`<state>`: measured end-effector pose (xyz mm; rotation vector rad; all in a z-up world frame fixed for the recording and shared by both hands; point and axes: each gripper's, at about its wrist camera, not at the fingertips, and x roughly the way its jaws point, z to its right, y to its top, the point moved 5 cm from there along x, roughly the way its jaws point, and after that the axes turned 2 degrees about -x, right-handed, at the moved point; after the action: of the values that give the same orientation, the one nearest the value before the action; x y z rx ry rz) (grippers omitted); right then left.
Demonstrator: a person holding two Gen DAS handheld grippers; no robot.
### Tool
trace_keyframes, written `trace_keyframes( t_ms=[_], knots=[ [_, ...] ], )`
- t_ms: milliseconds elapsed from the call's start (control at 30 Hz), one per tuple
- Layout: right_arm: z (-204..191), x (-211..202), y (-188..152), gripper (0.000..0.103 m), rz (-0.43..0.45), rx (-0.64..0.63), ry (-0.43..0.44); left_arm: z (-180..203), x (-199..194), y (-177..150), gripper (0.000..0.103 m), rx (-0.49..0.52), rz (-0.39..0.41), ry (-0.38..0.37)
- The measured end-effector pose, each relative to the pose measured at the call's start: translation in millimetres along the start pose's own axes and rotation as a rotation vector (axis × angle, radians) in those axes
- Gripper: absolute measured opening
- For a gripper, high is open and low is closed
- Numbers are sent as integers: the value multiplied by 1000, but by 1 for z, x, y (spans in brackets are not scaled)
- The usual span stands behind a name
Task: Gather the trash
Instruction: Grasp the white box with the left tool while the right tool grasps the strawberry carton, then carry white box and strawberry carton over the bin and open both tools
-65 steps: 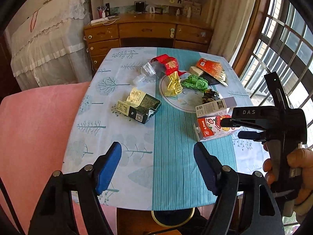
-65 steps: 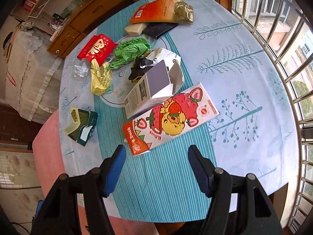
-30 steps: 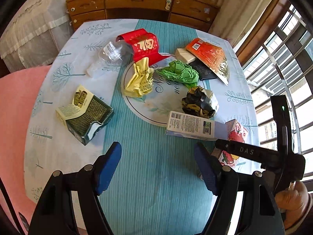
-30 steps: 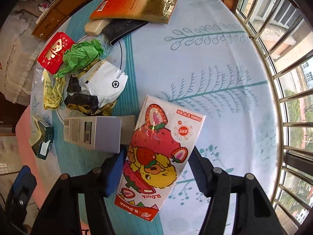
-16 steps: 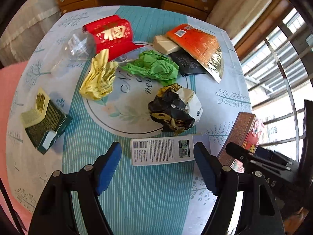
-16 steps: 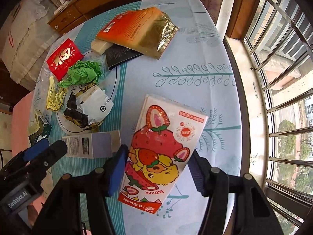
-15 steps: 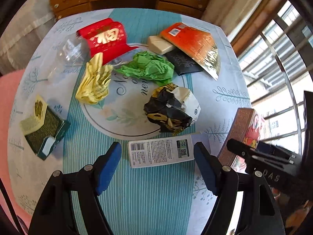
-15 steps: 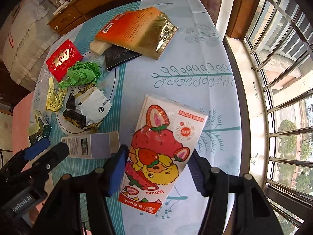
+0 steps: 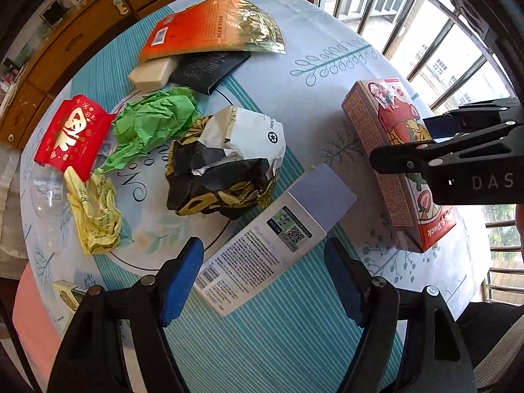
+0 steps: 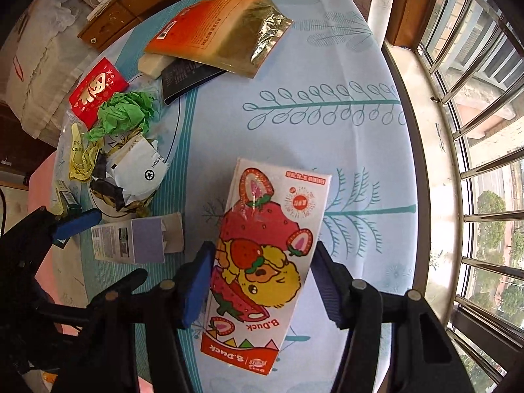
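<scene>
right gripper [image 10: 262,283] clamps the strawberry carton [image 10: 268,262]; left gripper [image 9: 263,278], fingers apart, straddles the white box [image 9: 262,252]; other wrappers beyond remain uncollected.

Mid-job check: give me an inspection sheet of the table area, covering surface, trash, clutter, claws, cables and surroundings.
Surface: round table under a blue leaf-print cloth.
Trash: strawberry carton, white box, black-and-white wrapper, green paper, yellow wrapper, red packet, orange pouch.
Clutter: clear plastic bottle at the cloth's edge.
Claws: right claw straddles the carton, pads against its sides; left claw open over the white box.
Cables: nothing seen on the table.
Surroundings: barred window, wooden drawers.
</scene>
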<state>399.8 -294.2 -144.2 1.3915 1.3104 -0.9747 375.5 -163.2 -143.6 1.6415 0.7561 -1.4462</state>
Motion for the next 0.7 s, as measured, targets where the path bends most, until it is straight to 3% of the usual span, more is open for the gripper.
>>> trace_keyframes(
  t_ms=[67,133,167,433,700],
  knots=[
    [-1,1,-2,59,-3,-7,5,2,7,0,62,-4,-18,-12],
    [0,2,-5,59,-8,-7,10,2,15,-2,43,-27,-50,-37],
    [0,2,-6,59,-11,-5,11,2,17,-4,41,-43,-56,-46],
    [-12,-3,-29,59,-22,-5,15,-3,-2,-39,35,-194,-1,-94],
    [-49,-20,-74,58,6,-6,9,-8,-36,-113,35,-310,54,-157]
  ],
)
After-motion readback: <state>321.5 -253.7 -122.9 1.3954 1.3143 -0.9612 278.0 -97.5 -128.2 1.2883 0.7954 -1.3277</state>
